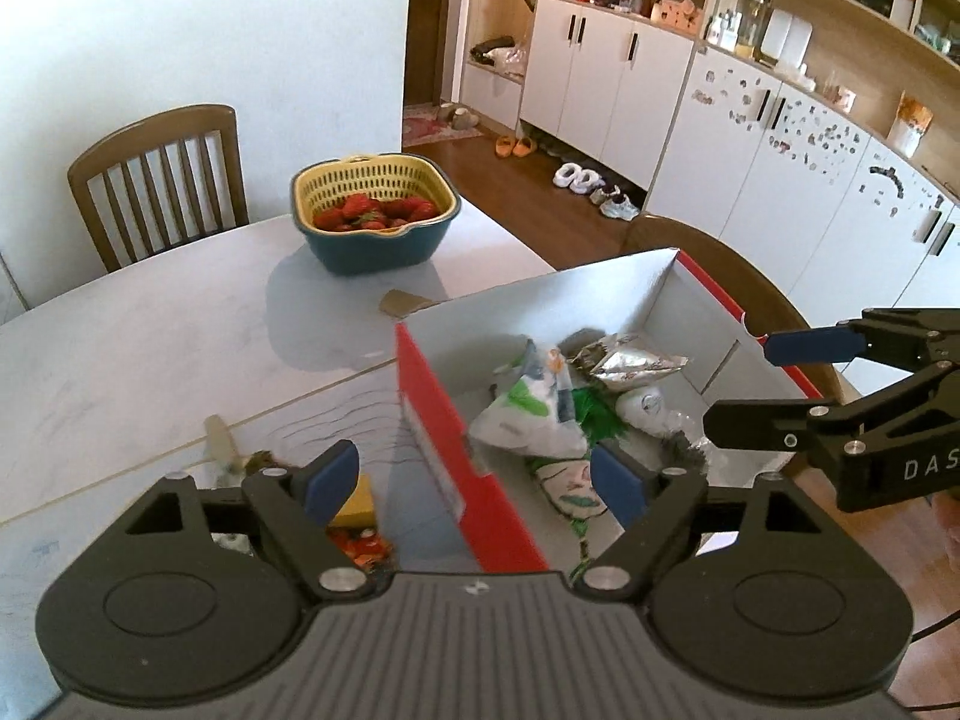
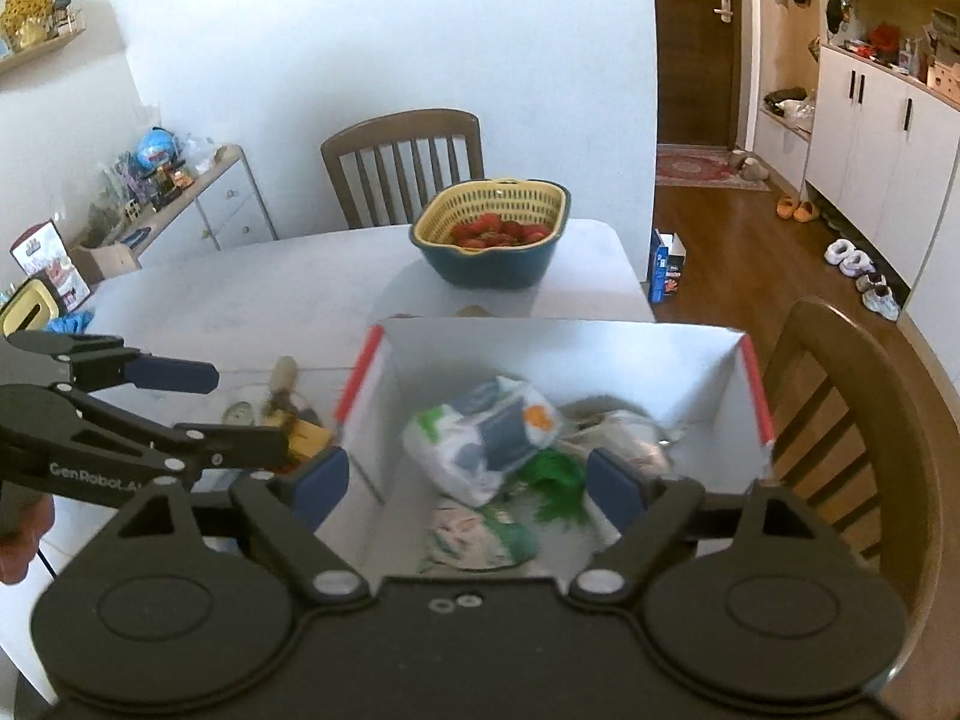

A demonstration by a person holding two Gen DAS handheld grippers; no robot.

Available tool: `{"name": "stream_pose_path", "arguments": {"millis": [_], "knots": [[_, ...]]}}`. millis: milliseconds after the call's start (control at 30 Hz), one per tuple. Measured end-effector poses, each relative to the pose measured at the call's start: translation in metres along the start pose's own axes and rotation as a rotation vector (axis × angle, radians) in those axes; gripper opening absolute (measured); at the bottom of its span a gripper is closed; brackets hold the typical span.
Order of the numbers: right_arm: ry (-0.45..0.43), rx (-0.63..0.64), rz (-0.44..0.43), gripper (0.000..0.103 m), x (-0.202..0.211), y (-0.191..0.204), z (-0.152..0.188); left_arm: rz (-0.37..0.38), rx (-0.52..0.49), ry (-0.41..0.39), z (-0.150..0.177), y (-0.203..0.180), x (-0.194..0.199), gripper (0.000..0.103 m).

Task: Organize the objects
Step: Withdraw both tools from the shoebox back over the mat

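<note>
A red-and-white cardboard box (image 1: 456,468) (image 2: 690,360) stands open at the table's near edge. In it lie a white-green-blue packet (image 1: 528,414) (image 2: 486,438), a silver foil wrapper (image 1: 630,360), a green item (image 2: 552,480) and other wrappers. My left gripper (image 1: 477,483) is open and empty, astride the box's left wall. My right gripper (image 2: 468,480) is open and empty above the box; it also shows in the left wrist view (image 1: 738,387). Small loose items (image 2: 282,414) (image 1: 354,516) lie on the table left of the box.
A blue-and-yellow colander basket (image 1: 375,216) (image 2: 492,240) of strawberries sits at the table's far side. Wooden chairs stand behind the table (image 1: 156,180) (image 2: 402,162) and at the right (image 2: 852,450). A brown scrap (image 1: 405,303) lies behind the box.
</note>
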State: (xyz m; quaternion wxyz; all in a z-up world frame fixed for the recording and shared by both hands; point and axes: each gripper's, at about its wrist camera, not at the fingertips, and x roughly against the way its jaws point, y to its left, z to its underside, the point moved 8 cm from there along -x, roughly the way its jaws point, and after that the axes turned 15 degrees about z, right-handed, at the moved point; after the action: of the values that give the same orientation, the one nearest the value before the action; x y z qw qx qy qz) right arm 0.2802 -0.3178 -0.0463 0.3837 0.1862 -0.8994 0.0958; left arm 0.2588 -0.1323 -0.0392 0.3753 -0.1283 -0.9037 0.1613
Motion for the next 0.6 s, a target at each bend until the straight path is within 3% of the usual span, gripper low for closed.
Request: {"name": "stream_pose_path", "arguments": {"millis": [133,333,467,600], "knots": [[-0.003,-0.012,0.001,0.09,0.007,0.025,0.003,0.002,-0.011,-0.013,0.008,0.014,0.02,0.092],[-0.019,-0.002,0.028,0.095,0.014,0.061,0.004,-0.015,-0.018,-0.032,0.021,0.045,0.048,0.094],[-0.013,-0.006,0.037,0.096,0.014,0.083,0.008,-0.043,-0.053,-0.035,0.031,0.07,0.061,0.103],[0.004,-0.011,0.04,0.096,0.01,0.104,0.012,0.005,-0.067,-0.025,0.045,0.09,0.07,0.103]]}}
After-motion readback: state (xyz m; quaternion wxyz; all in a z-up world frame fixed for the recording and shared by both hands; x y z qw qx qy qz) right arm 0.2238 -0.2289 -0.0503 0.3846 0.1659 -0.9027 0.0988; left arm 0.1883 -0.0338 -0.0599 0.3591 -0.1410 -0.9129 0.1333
